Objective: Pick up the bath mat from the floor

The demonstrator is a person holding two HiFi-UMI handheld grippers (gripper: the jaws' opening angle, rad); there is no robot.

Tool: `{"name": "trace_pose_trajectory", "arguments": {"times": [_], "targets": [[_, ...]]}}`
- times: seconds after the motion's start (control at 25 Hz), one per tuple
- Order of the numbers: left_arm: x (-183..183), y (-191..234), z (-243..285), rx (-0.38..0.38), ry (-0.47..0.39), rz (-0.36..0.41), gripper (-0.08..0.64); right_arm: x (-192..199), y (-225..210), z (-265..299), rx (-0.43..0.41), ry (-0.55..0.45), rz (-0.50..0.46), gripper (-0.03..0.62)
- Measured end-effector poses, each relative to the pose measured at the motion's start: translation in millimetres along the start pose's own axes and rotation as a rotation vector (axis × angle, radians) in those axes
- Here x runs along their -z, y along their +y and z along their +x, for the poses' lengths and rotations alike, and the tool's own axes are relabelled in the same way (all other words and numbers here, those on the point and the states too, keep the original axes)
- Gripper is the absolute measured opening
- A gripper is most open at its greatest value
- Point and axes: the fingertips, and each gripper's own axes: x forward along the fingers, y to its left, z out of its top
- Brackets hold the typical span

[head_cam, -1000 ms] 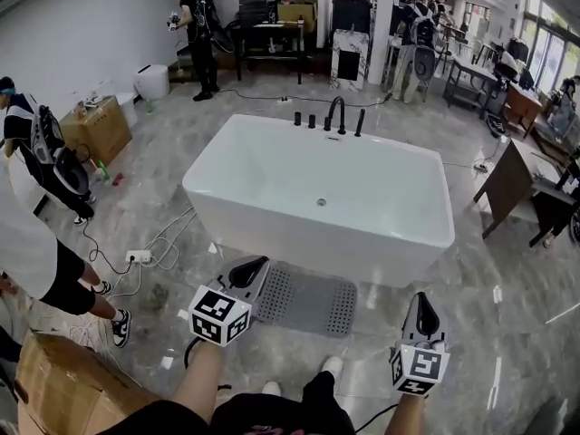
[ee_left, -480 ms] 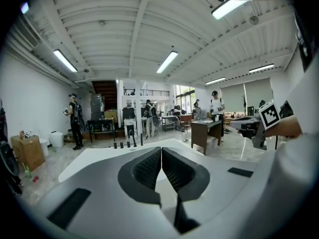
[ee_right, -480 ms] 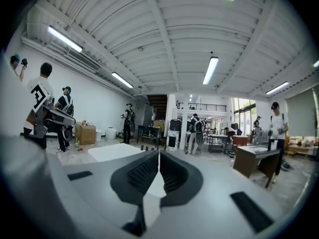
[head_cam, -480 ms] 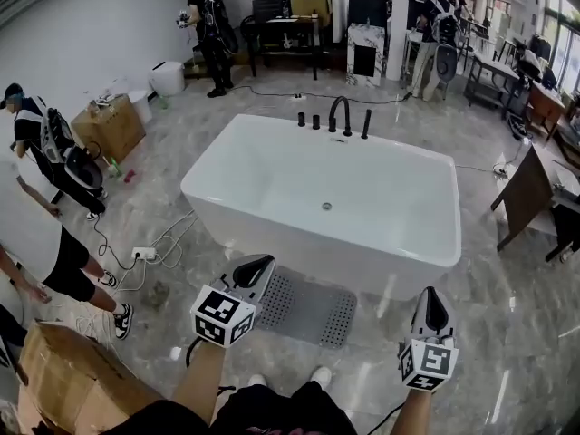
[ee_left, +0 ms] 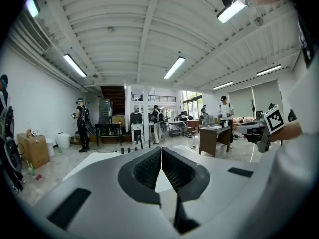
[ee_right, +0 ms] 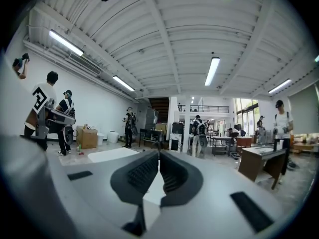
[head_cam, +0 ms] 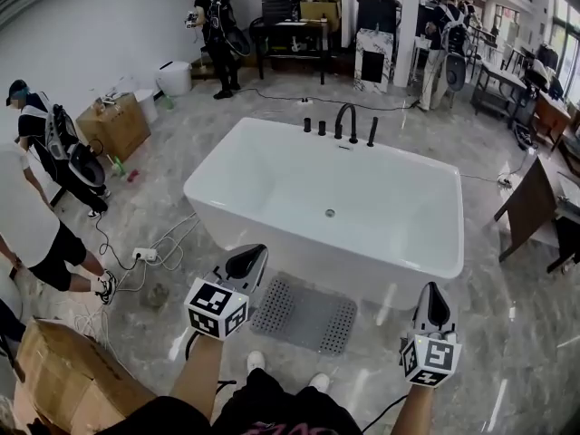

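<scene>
A grey perforated bath mat (head_cam: 306, 314) lies flat on the marble floor against the near side of the white bathtub (head_cam: 272, 175). My left gripper (head_cam: 253, 257) hovers above the mat's left end, shut and empty. Off to the mat's right, my right gripper (head_cam: 431, 304) is held up over bare floor, shut too with nothing in it. In the left gripper view the left gripper (ee_left: 161, 151) has its jaws pressed together and points level across the room. The right gripper (ee_right: 158, 156) in the right gripper view looks the same. Neither gripper view shows the mat.
A black faucet (head_cam: 346, 117) stands on the tub's far rim. A power strip with white cables (head_cam: 147, 255) lies on the floor at left, a cardboard box (head_cam: 63, 385) at lower left. People (head_cam: 50, 152) stand at left and back. A wooden desk (head_cam: 528, 210) is at right.
The view has shifted slightly, so the tub and mat sit a little lower and further right. Both grippers stay shut and held about where they were.
</scene>
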Motion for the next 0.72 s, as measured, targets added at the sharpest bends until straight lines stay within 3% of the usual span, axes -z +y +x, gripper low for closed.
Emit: {"name": "trace_pose_trajectory", "arguments": {"times": [0.24,0.72], "targets": [[-3.6,18.0,3.0,0.012,-0.022,-0.016,0.009,-5.7,9.5,2.9,0.023,-0.001,0.011,0.023],[24.6,53.5,6.1,0.041,0.032,-0.024,0.009,1.3,43.4,14.3,0.046,0.056,-0.072,0.023]]}}
